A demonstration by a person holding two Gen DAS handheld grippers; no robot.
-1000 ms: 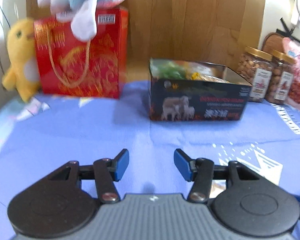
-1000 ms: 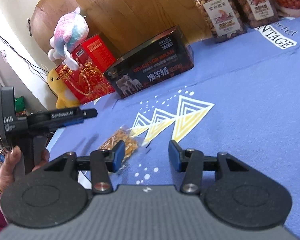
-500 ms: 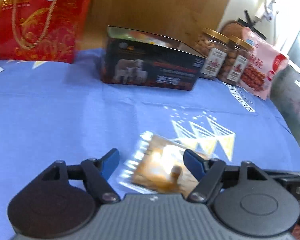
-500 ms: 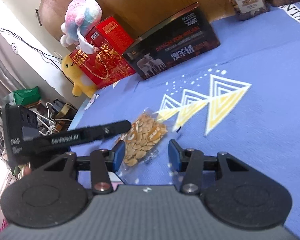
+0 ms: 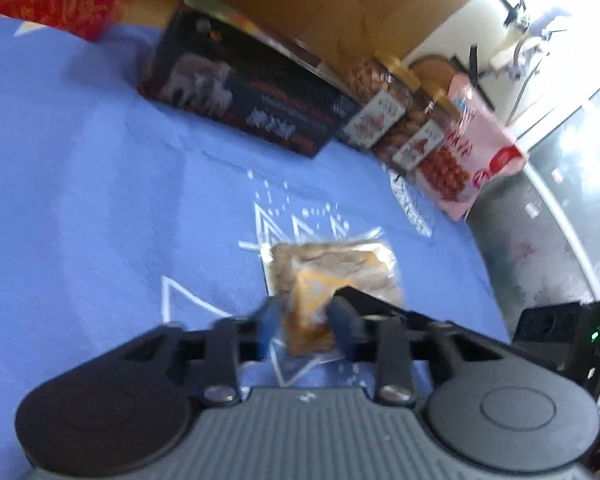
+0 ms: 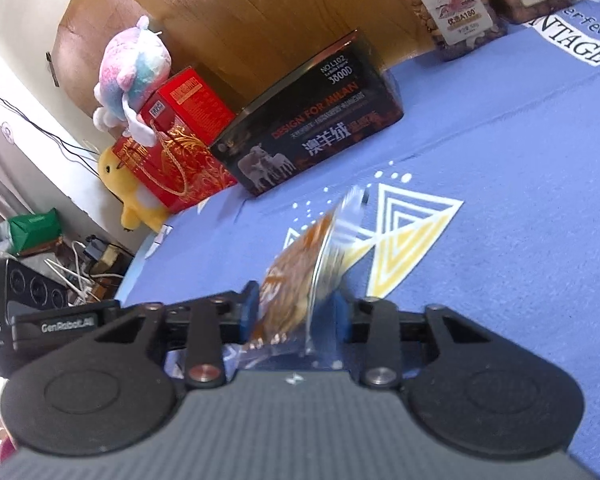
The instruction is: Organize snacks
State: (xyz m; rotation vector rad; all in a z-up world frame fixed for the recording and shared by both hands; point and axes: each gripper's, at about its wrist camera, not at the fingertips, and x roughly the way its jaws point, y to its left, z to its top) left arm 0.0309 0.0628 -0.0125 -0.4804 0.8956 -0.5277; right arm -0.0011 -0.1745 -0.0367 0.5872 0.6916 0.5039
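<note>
A clear packet of orange-brown snacks [image 6: 300, 276] is between the fingers of my right gripper [image 6: 294, 314], which is shut on it and holds it on edge above the blue cloth. The same packet [image 5: 328, 280] shows in the left wrist view, blurred, with its near end between the fingers of my left gripper [image 5: 304, 328], which has narrowed around it. The black open box [image 6: 312, 136] stands at the back of the table; it also shows in the left wrist view [image 5: 240, 96].
A red gift bag [image 6: 176, 152] with a plush toy [image 6: 132, 68] on top stands left of the box. Two nut jars [image 5: 384, 108] and a pink snack bag [image 5: 468, 156] stand right of it. The table edge [image 5: 496, 280] is at right.
Both grippers have closed in on the snack packet. The right one has shut on it and tipped it up on edge; the left one has narrowed around its end.
</note>
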